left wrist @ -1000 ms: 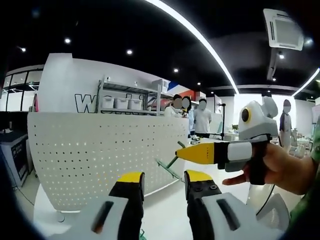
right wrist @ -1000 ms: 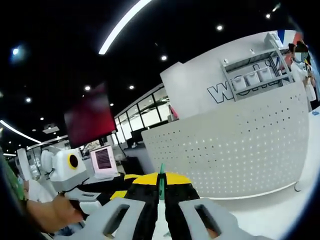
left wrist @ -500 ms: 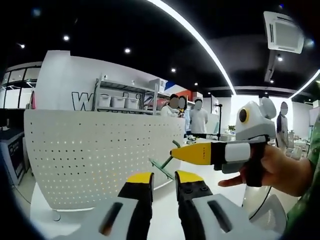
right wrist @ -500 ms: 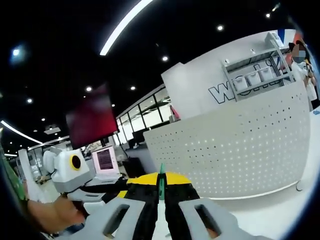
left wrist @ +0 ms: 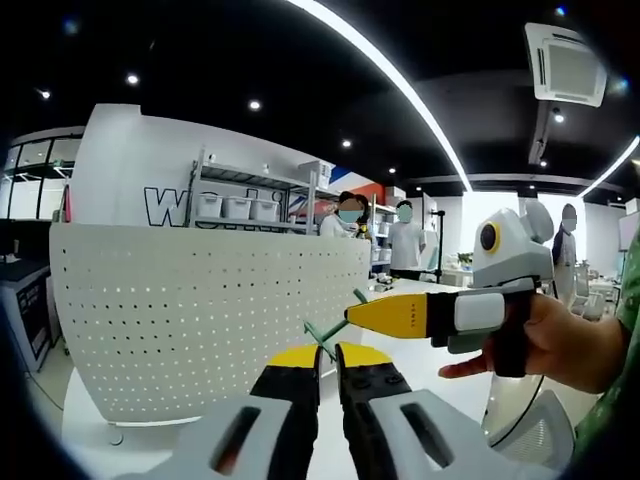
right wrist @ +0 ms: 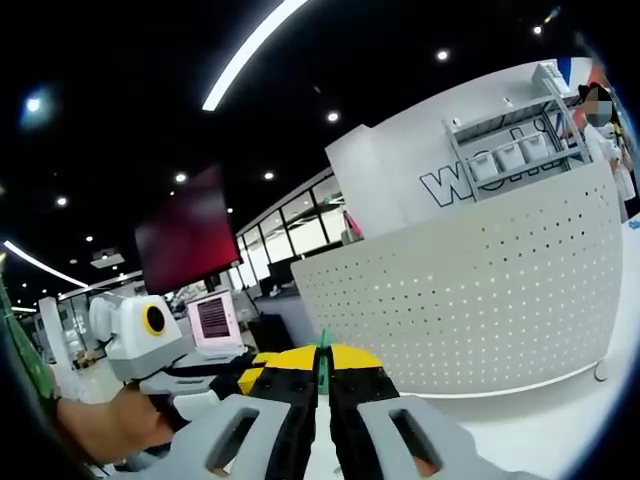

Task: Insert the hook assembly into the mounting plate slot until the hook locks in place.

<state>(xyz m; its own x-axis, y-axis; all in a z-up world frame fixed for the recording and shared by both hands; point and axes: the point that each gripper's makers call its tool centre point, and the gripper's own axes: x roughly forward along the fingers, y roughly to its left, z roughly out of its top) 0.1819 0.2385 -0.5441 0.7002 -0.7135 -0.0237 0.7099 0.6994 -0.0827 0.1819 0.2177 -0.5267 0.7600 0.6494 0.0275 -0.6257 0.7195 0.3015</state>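
Observation:
A slim green hook assembly (left wrist: 322, 335) hangs in front of the curved white perforated mounting plate (left wrist: 200, 310). My right gripper (left wrist: 352, 317) comes in from the right with its yellow tips shut on the hook's upper part. My left gripper (left wrist: 329, 356) has its jaws drawn to a thin gap, and the hook's lower end sits right at their tips. In the right gripper view, the green hook (right wrist: 322, 362) shows as a thin strip pinched in my right gripper (right wrist: 322, 368). The left gripper (right wrist: 250, 378) is close beside it on the left, and the mounting plate (right wrist: 480, 290) stands beyond.
The plate stands on a white tabletop (left wrist: 85, 425) whose edge curves at the lower left. A hand (left wrist: 560, 340) holds the right gripper. Shelving with bins (left wrist: 240, 205) and several people (left wrist: 405, 235) are far behind. A monitor (right wrist: 208, 318) is at the back left.
The left gripper's jaws have closed from wide apart to a thin gap at the hook's lower end. The right gripper stays shut on the hook and has hardly moved.

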